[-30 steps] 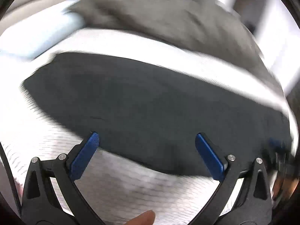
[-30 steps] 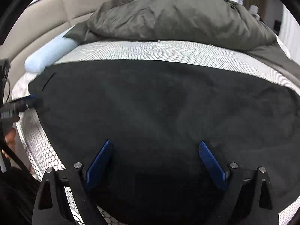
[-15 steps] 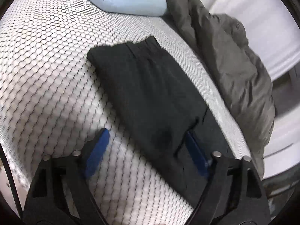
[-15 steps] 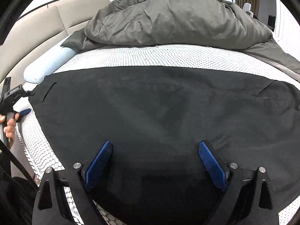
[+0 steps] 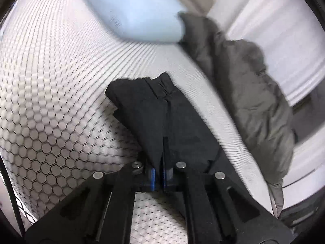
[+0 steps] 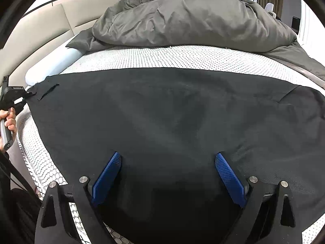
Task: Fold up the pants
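While the left wrist view is blurred, the left gripper [image 5: 160,162] seems clenched on the black pants [image 5: 174,126], its jaws just closed; the right view alone shows the right gripper [image 6: 168,174] released above the pants on the mattress [image 6: 182,58], a hand [image 6: 9,120] at left

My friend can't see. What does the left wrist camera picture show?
The left gripper, jaws shut, pinches an edge of the black fabric pants, which stretch away across the white honeycomb-patterned mattress. A pale blue bolster pillow lies behind them, and a crumpled grey duvet lies along the right.
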A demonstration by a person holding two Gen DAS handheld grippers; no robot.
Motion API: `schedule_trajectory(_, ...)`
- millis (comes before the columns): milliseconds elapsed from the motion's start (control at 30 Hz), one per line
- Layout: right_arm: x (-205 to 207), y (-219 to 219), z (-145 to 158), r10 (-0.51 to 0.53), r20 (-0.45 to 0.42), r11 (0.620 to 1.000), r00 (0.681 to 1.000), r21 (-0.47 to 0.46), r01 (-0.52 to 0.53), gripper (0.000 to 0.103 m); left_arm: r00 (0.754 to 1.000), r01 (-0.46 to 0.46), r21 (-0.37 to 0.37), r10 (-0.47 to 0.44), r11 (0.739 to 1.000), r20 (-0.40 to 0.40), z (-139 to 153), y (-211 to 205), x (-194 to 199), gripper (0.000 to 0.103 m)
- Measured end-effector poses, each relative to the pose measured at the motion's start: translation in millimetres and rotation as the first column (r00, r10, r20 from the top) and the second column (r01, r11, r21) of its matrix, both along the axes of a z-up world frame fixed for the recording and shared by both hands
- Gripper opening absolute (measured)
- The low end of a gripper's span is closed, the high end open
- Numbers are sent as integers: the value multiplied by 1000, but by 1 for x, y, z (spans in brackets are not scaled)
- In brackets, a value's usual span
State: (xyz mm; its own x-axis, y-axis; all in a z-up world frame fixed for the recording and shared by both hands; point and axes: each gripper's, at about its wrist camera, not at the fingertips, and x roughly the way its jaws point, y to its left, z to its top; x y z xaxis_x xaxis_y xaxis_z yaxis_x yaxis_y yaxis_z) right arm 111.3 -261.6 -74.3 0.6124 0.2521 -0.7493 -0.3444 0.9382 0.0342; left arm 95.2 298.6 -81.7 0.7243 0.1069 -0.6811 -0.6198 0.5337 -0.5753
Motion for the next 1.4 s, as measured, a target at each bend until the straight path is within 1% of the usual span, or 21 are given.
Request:
schedule_trajectory(67, -1, 2, 0, 4, 0, 1000, 1000, 0, -4, 95, 998, -18, -16, 17, 1000, -63, -8, 4, 1, 6)
schedule_trajectory(100, -1, 2, -1, 5, -1, 1000, 1000, -1, -5, 95, 997, -20, 2, 20, 1000, -72, -6, 2, 2, 7)
schedule_trajectory(200, -2, 2, -1, -1, 4, 1000, 1000, -1, 1, 95, 991, 3, 148, 17, 989, -134, 16, -19, 1, 14)
schedule_trajectory(300, -4, 1, 0, -5, 13, 1000, 1000, 8, 5, 96, 990, 63, 297, -22, 953, -141, 39, -55, -7, 49)
schedule_trajectory(367, -5, 0, 3, -11, 20, 1000, 1000, 14, 10, 96, 992, 102, 350, -66, 931, -112, 53, -76, -10, 83)
schedule_trajectory(467, -6, -1, 8, -18, 36, 1000, 999, 22, 17, 96, 981, 192, 422, -171, 886, -87, 69, -115, -3, 98)
schedule_trajectory(500, -5, 0, 9, -16, 41, 1000, 999, 21, 15, 96, 967, 251, 429, -240, 868, -79, 73, -134, 7, 103)
schedule_trajectory(567, -4, 3, 8, -2, 40, 1000, 999, 4, 2, 96, 929, 361, 408, -364, 839, -72, 71, -167, 19, 102)
schedule_trajectory(633, -3, 9, 4, 27, 27, 999, 999, -20, -27, 96, 865, 489, 390, -492, 780, -99, 63, -207, 26, 102)
schedule_trajectory(667, -3, 14, 0, 50, 13, 998, 999, -42, -49, 96, 843, 525, 391, -525, 756, -117, 59, -222, 31, 102)
schedule_trajectory(700, -4, 16, -3, 58, 15, 996, 998, -67, -57, 96, 808, 577, 399, -567, 712, -157, 53, -247, 37, 102)
schedule_trajectory(767, -7, 20, -6, 87, 32, 990, 996, -116, -83, 96, 763, 639, 424, -598, 641, -245, 38, -282, 45, 102)
schedule_trajectory(867, -9, 9, -3, 91, 49, 985, 995, -153, -83, 96, 704, 709, 439, -595, 552, -387, 11, -310, 54, 102)
schedule_trajectory(900, -9, 2, -2, 79, 57, 984, 995, -166, -69, 96, 699, 714, 445, -593, 541, -401, 4, -314, 53, 103)
schedule_trajectory(1033, -6, -55, 4, -50, 97, 968, 994, -242, 72, 96, 698, 714, 432, -607, 551, -380, 2, -302, 48, 102)
schedule_trajectory(1100, -3, -92, 5, -145, 105, 957, 984, -238, 167, 96, 706, 707, 423, -599, 567, -378, 5, -296, 52, 102)
schedule_trajectory(1167, 1, -133, 8, -303, 134, 918, 944, -225, 327, 97, 705, 708, 425, -599, 564, -381, 6, -295, 55, 102)
schedule_trajectory(1200, 2, -147, 10, -372, 166, 881, 913, -246, 404, 97, 704, 709, 424, -599, 563, -382, 5, -295, 53, 102)
schedule_trajectory(1233, 3, -159, 11, -410, 182, 865, 894, -234, 445, 94, 705, 708, 426, -596, 563, -384, 7, -295, 47, 102)
schedule_trajectory(1300, 4, -168, 11, -446, 185, 854, 876, -204, 478, 95, 710, 704, 427, -590, 568, -385, 7, -294, 46, 102)
schedule_trajectory(1400, 1, -154, 15, -425, 207, 858, 881, -218, 465, 95, 737, 674, 450, -573, 585, -359, 16, -293, 40, 102)
